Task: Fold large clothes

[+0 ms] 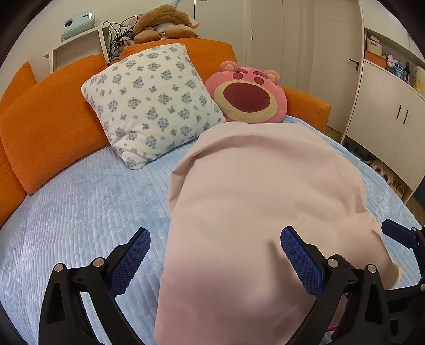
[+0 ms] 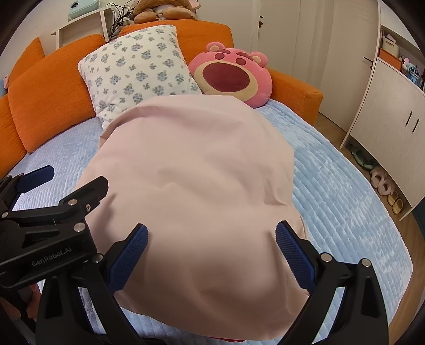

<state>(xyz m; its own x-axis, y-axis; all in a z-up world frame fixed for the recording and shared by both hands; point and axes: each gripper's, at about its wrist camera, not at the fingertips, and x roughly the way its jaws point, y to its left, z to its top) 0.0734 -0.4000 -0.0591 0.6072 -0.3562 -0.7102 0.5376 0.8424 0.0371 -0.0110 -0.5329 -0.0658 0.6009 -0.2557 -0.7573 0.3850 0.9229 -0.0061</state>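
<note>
A pale pink garment (image 1: pixel 255 191) lies spread flat on the light blue bed cover (image 1: pixel 79 201), its far edge reaching the pillows. My left gripper (image 1: pixel 215 254) is open low over the garment's near left edge, one finger over the blue cover and the other over the pink cloth. My right gripper (image 2: pixel 211 250) is open over the near end of the pink garment (image 2: pixel 196 169), both blue pads above the cloth. Nothing is held. The left gripper's body (image 2: pixel 50 209) shows at the left of the right wrist view, and the right gripper's pad (image 1: pixel 398 233) at the right of the left wrist view.
A floral pillow (image 1: pixel 151 103) and a pink bear cushion (image 1: pixel 247 95) lean on orange back cushions (image 1: pixel 50 116) at the bed's far side. White cabinets (image 2: pixel 393 111) stand at right with slippers (image 2: pixel 382 183) on the floor. A shelf with plush toys (image 1: pixel 162 24) is behind.
</note>
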